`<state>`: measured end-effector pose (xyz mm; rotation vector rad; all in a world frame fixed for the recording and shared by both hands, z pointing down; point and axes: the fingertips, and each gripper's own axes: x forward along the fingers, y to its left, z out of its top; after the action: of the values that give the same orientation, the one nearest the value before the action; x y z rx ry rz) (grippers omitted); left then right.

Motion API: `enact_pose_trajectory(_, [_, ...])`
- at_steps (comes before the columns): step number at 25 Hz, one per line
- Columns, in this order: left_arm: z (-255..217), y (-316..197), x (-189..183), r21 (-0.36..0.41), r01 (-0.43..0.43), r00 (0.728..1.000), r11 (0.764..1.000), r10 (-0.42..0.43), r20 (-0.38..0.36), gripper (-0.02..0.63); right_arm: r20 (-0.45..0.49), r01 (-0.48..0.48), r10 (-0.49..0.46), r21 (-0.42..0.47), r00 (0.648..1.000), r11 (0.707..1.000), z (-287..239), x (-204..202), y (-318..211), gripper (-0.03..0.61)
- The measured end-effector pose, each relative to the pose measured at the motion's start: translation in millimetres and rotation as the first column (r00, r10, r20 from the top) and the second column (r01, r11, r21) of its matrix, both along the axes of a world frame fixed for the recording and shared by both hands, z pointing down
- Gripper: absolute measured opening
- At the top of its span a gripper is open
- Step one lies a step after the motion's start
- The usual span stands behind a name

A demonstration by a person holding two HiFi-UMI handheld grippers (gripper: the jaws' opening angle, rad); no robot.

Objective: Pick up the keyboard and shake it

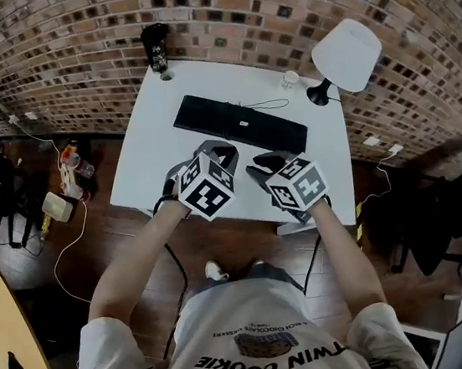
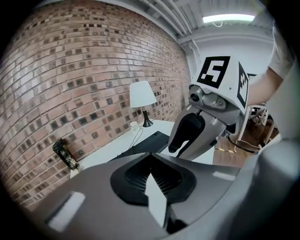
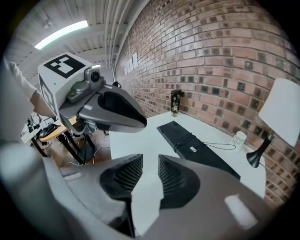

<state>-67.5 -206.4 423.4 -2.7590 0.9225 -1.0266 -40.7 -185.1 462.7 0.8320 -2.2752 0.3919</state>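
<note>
Shirt [image 1: 259, 336] print reads "TWIN COOKIE"; the smaller line under it is illegible. Both grippers hover at the near counter [image 1: 152, 148] edge, just short of the keyboard [image 1: 240, 124]. Left gripper [image 1: 216, 150]: clenched, empty. Right gripper [image 1: 264, 166]: released, jaws apart, only bare counter between them. The black keyboard lies untouched mid-counter; its white label [image 3: 193, 149] is too small to read. Beyond the keyboard, by the brick wall [image 1: 275, 5]: dark bottle [image 1: 156, 47], small cup [image 1: 290, 79], white lamp [image 1: 346, 56].
</note>
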Motion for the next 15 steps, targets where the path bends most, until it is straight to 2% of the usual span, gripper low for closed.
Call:
enact_pose_trajectory(4, [0, 27, -8, -0.012, 0.103, 0.992, 0.995, -0.104, -0.068, 0.006, 0.087, -0.05, 0.047, 0.039, 0.995, 0.998, -18, -6, 23, 0.075])
enact_pose_trajectory(8, [0, 53, -8, -0.056, 0.208, 0.967, 0.976, -0.214, -0.139, 0.006, 0.148, -0.073, 0.062, 0.071, 0.987, 0.995, -29, -4, 49, 0.053])
enact_pose_trajectory(15, [4, 107, 31, -0.093, 0.312, 0.923, 0.946, -0.325, -0.206, 0.006, 0.211, -0.1, 0.074, 0.116, 0.975, 0.988, -36, 33, 99, 0.01])
